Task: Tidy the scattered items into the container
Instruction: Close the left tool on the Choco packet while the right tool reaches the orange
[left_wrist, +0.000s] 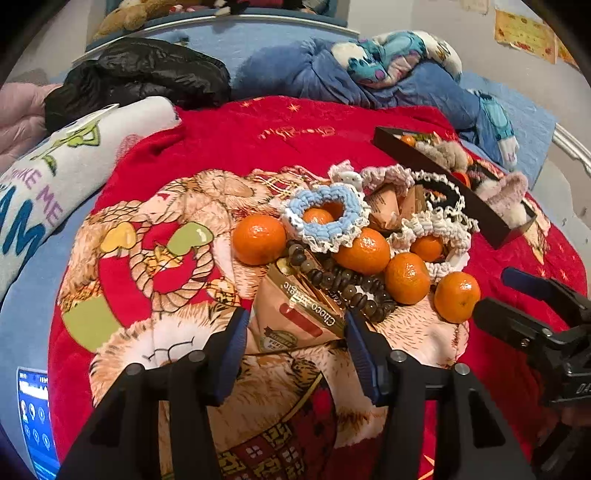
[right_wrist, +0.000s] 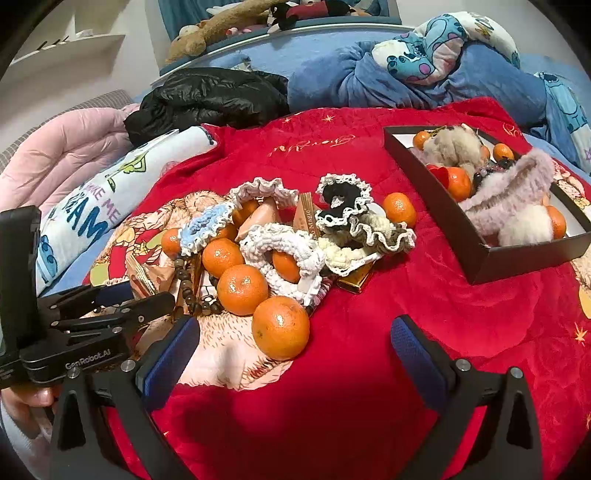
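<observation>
Left gripper (left_wrist: 295, 343) half-closed around the Choco Magic packet (left_wrist: 295, 314); blue pads (left_wrist: 236, 339) flanking both edges, firm contact not confirmable from either view. Packet lying flat on the red blanket (left_wrist: 229, 129), directly ahead between the fingers, long axis running roughly away from the gripper toward the pile. Bead bracelet (left_wrist: 343, 284) draped across the packet's far end; risk of dragging on lift. Right gripper (right_wrist: 295, 350) wide apart, holding nothing, poised over bare blanket with the nearest mandarin (right_wrist: 280, 326) just ahead and left of centre. Black box (right_wrist: 476, 240) set well to the right of the pile, already partly filled with mandarins and fluffy items. Right gripper judged nearer the box; left gripper nearer the packet. Transfer of the packet judged to require a rightward carry over the pile.
</observation>
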